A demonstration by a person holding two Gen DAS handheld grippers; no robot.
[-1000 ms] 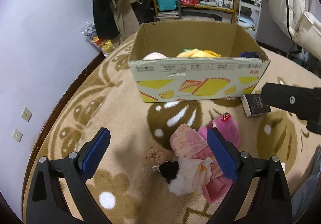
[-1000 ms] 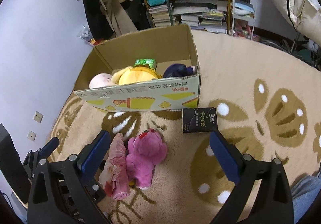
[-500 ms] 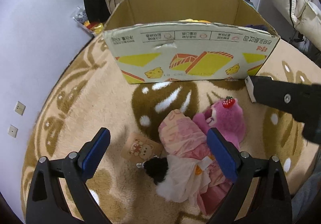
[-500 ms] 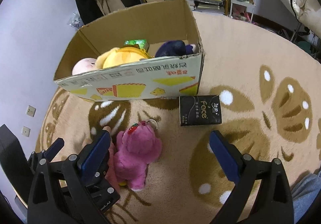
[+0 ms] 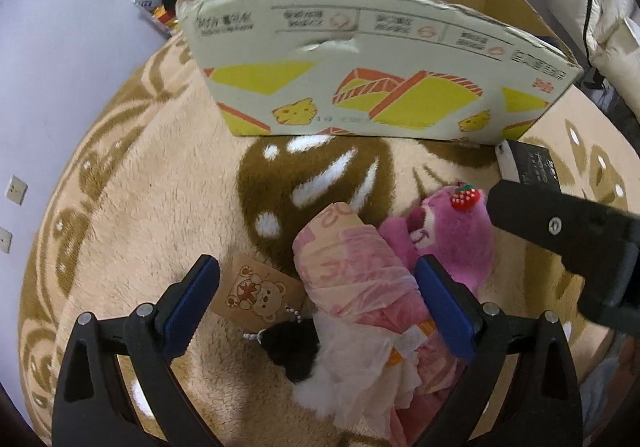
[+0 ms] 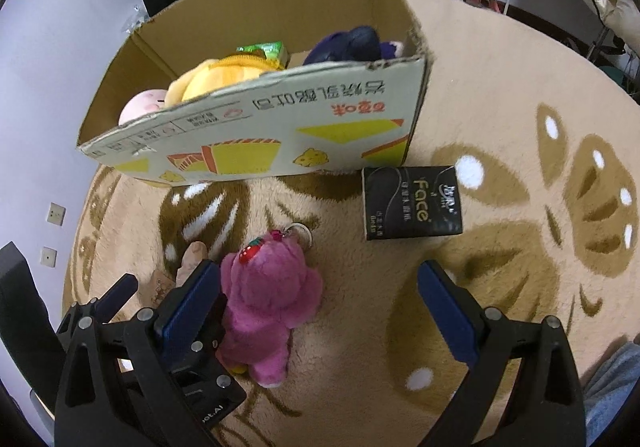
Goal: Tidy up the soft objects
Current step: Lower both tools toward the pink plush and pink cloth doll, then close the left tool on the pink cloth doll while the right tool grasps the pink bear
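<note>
Beige shag carpet (image 6: 500, 95) with brown leaf shapes and white dots covers the floor, and an open cardboard box (image 5: 360, 87) printed with yellow and orange cheese pictures stands on it, against a backdrop of cluttered shelves. Inside the box lie a yellow plush toy (image 6: 224, 77), a pale pink round plush (image 6: 142, 109), a dark blue plush (image 6: 352, 45) and a green packet (image 6: 264, 49). Just in front of the box's right corner lies a black tissue pack (image 6: 412, 203) marked "Face". Nearer, a magenta plush bear (image 6: 268, 299) with a strawberry charm lies on the carpet, touching a pink doll in plastic wrap (image 5: 360, 279), which has a brown cardboard tag with a teddy drawing (image 5: 256, 295) beside it. The left gripper (image 5: 316, 307) has its blue-padded fingers spread wide on either side of the wrapped doll, not clamped on it. The right gripper (image 6: 320, 315) is likewise wide apart, its left finger beside the bear, holding nothing.
</note>
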